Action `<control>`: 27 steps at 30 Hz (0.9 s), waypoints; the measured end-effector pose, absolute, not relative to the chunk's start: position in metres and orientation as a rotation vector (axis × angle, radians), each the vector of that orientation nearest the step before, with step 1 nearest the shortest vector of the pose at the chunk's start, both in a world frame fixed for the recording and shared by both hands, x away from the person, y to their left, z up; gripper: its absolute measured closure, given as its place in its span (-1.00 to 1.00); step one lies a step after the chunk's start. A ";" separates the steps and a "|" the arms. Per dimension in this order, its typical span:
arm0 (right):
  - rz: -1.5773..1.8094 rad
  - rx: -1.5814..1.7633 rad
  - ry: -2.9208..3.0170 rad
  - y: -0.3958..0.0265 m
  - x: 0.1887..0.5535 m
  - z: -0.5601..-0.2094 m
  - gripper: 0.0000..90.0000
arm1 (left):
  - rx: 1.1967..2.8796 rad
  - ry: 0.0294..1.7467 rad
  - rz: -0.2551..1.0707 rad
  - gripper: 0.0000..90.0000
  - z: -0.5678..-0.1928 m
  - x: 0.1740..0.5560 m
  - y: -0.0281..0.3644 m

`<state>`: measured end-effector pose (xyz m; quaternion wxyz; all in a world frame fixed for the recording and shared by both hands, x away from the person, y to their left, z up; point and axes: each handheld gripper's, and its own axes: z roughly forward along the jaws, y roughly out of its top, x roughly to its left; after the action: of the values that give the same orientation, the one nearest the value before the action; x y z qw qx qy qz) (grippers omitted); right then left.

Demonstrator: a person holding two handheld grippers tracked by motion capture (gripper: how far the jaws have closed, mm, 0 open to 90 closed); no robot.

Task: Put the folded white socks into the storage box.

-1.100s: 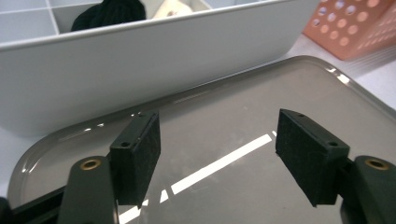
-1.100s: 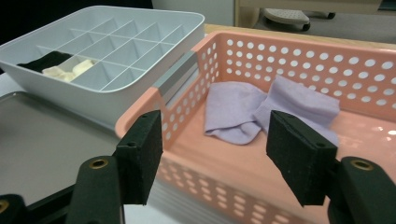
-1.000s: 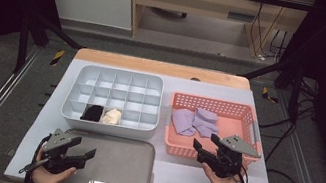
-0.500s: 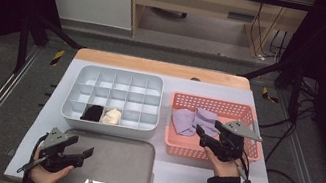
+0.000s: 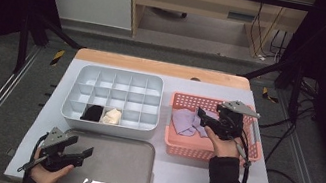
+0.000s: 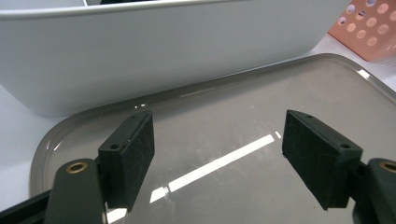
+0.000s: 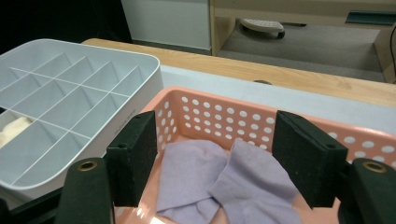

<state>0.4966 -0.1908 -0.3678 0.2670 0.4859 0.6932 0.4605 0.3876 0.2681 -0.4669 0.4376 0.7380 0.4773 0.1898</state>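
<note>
The right gripper point(image 5: 207, 121) hung over the pink basket point(image 5: 257, 150), and its jaws stood wide with nothing between them. They had just opened a little more, I think to get ready for a grab. Just below and ahead of its fingers point(image 7: 133, 158) lay the purple socks point(image 7: 233, 184), soft and crumpled on the basket floor. One sock lay partly over the other. The fingers were not touching them yet. The socks sat in the gap between the two fingers, a bit farther on, so a dip down would put a pad on each side of the cloth.

To the left of those fingers stood the white divider box point(image 7: 70, 98) with many small boxes inside. A black sock point(image 5: 92, 113) and a cream sock point(image 5: 111, 115) already sat in two of its near boxes, side by side. It looked to me like the purple ones were meant to go in next, each in its own little place.

The left gripper point(image 5: 80, 153) waited low over the grey tray point(image 6: 327, 88). Its jaws were wide too and held nothing. The tray was bare and shiny under its fingers point(image 6: 128, 156), and the white wall of the divider box rose just past them. I think that hand stayed there to keep out of the way, or to help fold a sock on the flat tray.
</note>
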 end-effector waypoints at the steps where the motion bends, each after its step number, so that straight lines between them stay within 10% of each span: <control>1: 1.232 1.305 1.874 -0.189 0.500 -0.367 -0.31 | 1.834 1.187 0.471 -0.44 -0.467 0.387 0.268; 27: 1.113 1.382 1.900 -0.185 0.561 -0.385 -0.34 | 1.832 1.209 0.495 -0.16 -0.470 0.389 0.273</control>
<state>0.5612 -0.1849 -0.3855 0.2676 0.5123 0.7042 0.4123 0.3895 0.2733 -0.4698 0.4311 0.7347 0.4848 0.1984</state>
